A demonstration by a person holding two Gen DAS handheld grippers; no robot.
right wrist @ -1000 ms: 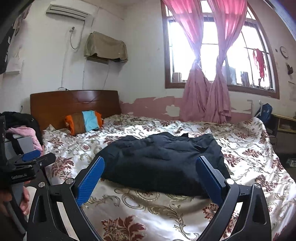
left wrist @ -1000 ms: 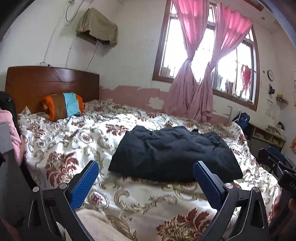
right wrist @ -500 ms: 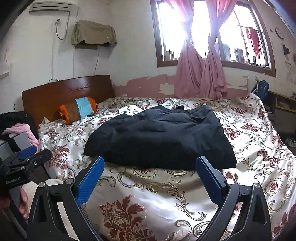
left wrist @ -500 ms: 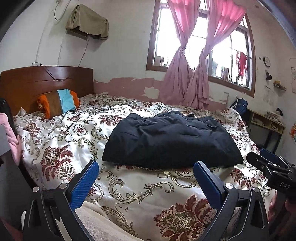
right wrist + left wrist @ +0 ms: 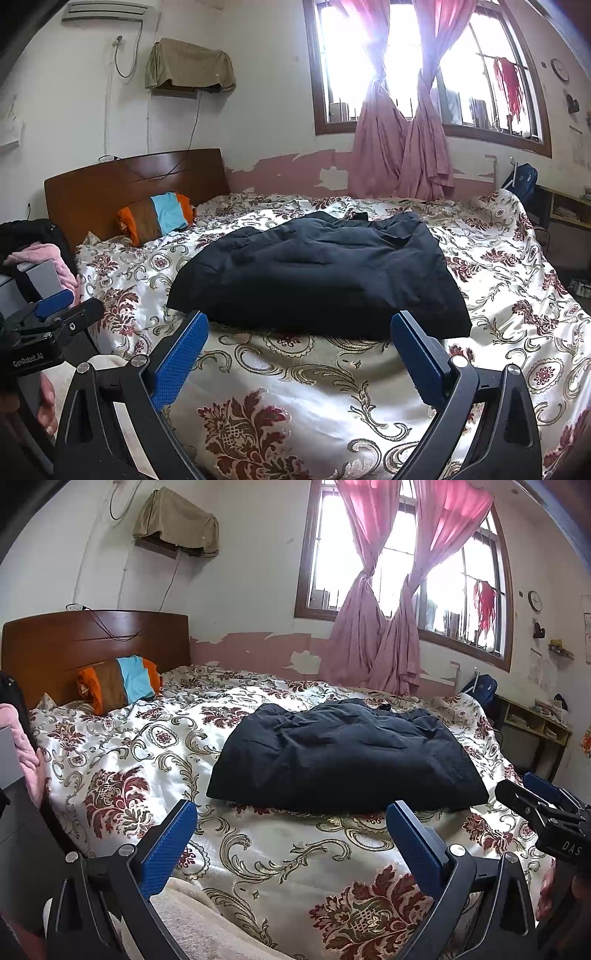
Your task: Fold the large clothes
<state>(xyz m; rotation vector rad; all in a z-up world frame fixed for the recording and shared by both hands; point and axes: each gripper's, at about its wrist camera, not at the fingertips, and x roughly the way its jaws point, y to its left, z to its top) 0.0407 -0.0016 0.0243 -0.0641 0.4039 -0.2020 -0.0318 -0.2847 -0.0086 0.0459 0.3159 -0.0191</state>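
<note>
A dark navy padded garment [image 5: 343, 757] lies in a rumpled, roughly folded heap in the middle of the floral bedspread [image 5: 147, 753]. The same garment [image 5: 317, 280] fills the centre of the right wrist view. My left gripper [image 5: 291, 812] hovers over the bed's near edge, short of the garment, open with nothing between its blue fingers. My right gripper [image 5: 299, 323] is also open and empty, its fingertips just short of the garment's near hem. Each gripper shows at the edge of the other's view.
A wooden headboard [image 5: 92, 642] and a striped pillow [image 5: 120, 683] stand at the far left. Pink curtains [image 5: 384, 642] hang at the window behind the bed. A shelf unit [image 5: 532, 723] is at the right. Pink cloth [image 5: 48, 258] is piled at the left.
Both grippers have stayed open. The views shifted forward and slightly down toward the bed, so the dark garment now sits closer to both sets of fingertips.
</note>
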